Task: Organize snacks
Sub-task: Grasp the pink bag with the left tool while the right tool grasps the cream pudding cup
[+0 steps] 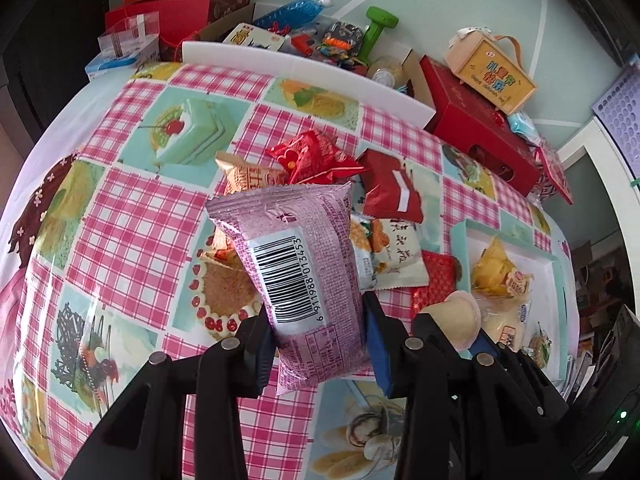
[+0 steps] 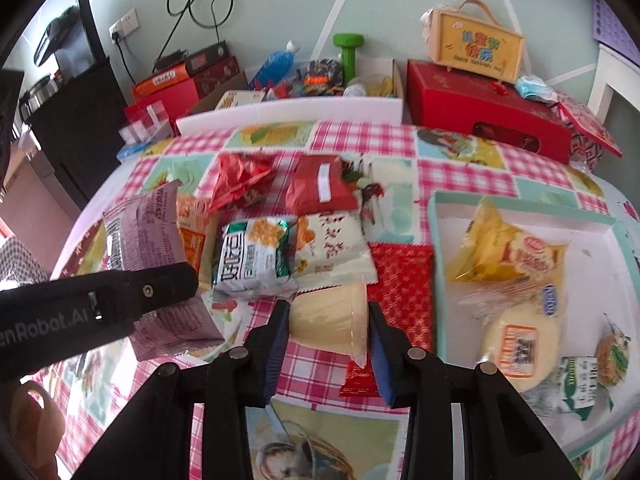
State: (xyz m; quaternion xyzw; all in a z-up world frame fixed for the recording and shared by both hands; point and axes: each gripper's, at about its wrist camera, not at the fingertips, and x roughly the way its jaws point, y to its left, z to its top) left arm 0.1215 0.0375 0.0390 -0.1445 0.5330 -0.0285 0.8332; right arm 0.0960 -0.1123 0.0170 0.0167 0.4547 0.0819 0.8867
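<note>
In the left wrist view my left gripper [image 1: 320, 320] is shut on a purple snack packet [image 1: 296, 264] with a barcode, held up above the checked tablecloth. The right wrist view shows that packet [image 2: 148, 232] at the left, with one black finger [image 2: 152, 290] of the left gripper across it. My right gripper [image 2: 328, 320] is shut on a pale yellow pudding cup [image 2: 332, 316] lying on its side between the blue pads, lifted off the cloth. Behind it lies a pile of snack packets: a green-white one [image 2: 252, 260], a white one [image 2: 332, 248] and red ones [image 2: 320, 188].
A teal-rimmed white tray [image 2: 520, 216] at the right holds a yellow packet [image 2: 492, 252], a wrapped round bun [image 2: 520, 344] and other snacks. At the table's back stand a white foam board [image 2: 288, 114], a red gift box [image 2: 480, 104] and a yellow case [image 2: 476, 46].
</note>
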